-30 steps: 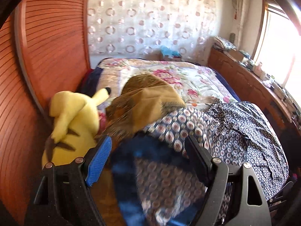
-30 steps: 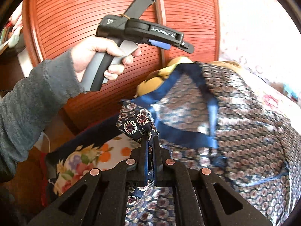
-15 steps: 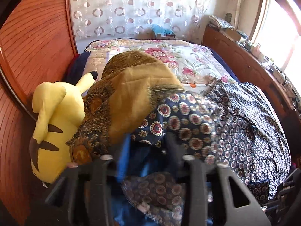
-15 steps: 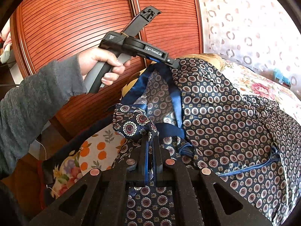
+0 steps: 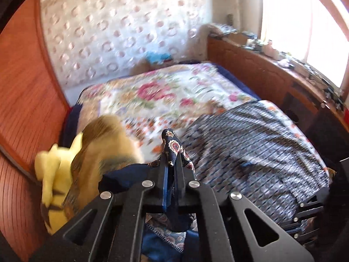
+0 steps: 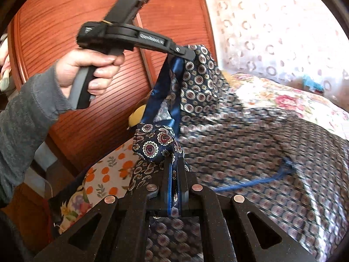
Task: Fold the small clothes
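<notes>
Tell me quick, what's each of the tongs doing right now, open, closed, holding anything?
Left tongs: closed on a corner of the patterned navy garment.
Right tongs: closed on another bunched edge of the same garment.

My left wrist camera looks down along its fingers over the bed (image 5: 165,91) toward the far wall, while my right one sits close above the patterned garment (image 6: 250,139), facing the wooden wardrobe (image 6: 65,32) — both share garment and bed.
</notes>
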